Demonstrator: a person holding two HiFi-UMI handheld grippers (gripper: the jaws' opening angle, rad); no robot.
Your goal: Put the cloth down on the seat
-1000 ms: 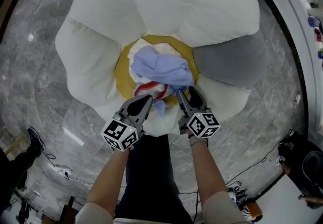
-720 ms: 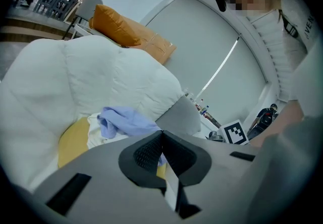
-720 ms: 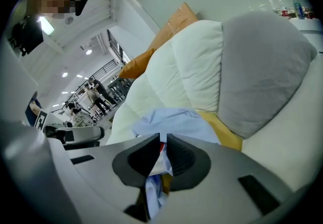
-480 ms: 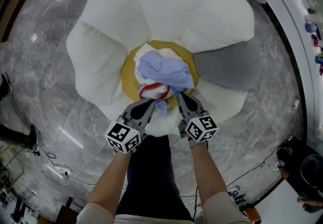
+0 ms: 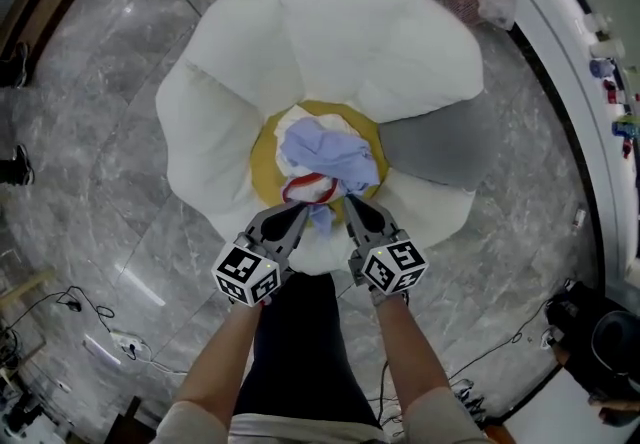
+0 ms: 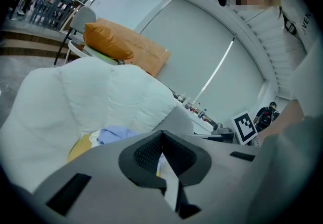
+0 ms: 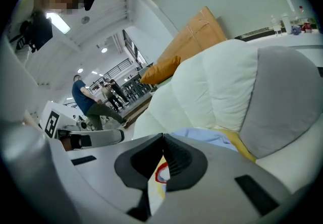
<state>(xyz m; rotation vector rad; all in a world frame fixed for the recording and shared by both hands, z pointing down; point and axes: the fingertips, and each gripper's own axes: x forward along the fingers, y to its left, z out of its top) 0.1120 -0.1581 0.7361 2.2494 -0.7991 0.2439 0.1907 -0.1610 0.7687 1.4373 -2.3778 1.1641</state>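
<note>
The big white petal-shaped seat (image 5: 330, 32) carries the cloth (image 5: 330, 157), which lies bunched on its yellow centre (image 5: 262, 160) with the near edge reaching toward the person. The cloth looks light, thin and limp, so it will likely sag and could slip from a shallow pinch; a hem or a thick fold is the best hold. The left gripper (image 5: 298, 214) and right gripper (image 5: 352, 204) are each clenched on that near edge.
</note>
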